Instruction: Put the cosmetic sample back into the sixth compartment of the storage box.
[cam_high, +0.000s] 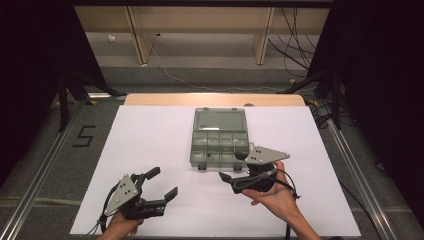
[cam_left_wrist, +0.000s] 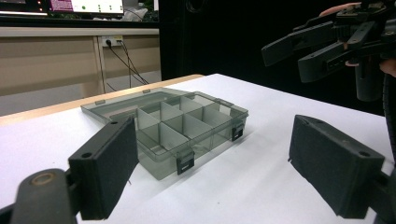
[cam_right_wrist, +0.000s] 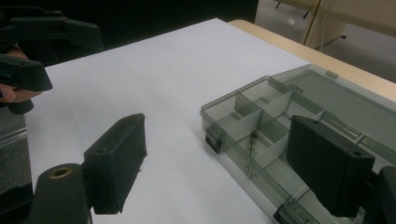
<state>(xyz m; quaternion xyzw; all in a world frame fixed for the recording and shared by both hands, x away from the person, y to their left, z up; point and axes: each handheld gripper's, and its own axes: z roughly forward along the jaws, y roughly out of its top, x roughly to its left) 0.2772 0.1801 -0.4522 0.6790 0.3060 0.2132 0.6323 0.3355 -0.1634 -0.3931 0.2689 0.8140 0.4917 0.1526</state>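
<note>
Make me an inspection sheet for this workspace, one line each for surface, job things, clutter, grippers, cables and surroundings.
Surface: white sheet over a wooden table.
Job's things: clear compartment box, lid laid open and flat behind it, two dark latches on the front wall; one small dark part in a compartment, the other compartments look empty.
Clutter: nothing seen.
Grippers: left gripper open, empty, apart from the box; right gripper open, empty, at the box's front right corner.
Cables: one trailing from each gripper; more on the floor behind the table.
Surroundings: dark curtains at both sides, wooden frame behind, a 5 taped on the floor.
</note>
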